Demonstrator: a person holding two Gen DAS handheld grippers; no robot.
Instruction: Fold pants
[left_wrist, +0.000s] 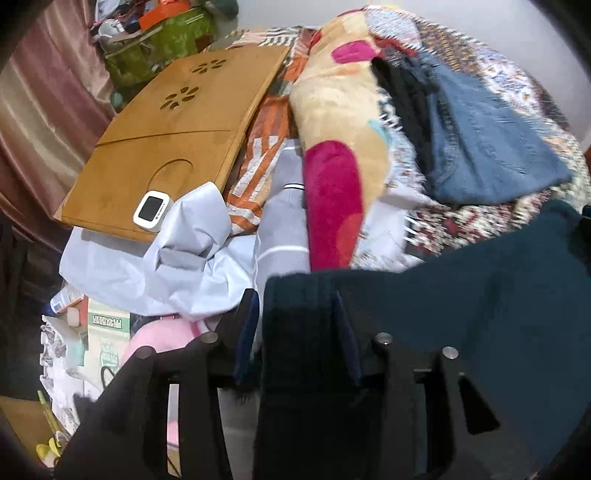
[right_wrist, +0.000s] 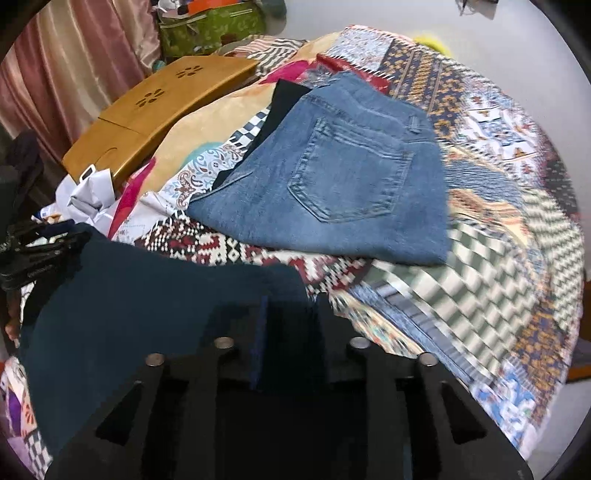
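Both grippers are clamped on the near edge of the dark teal pants, which lie on the patterned bedspread. The left gripper has cloth pinched between its jaws, and the right gripper seems to grip the same edge further right (the fabric there is dark and blurred). This looks like the lifting step before a fold. Next, both must carry the edge together toward the far side, short of the folded blue jeans.
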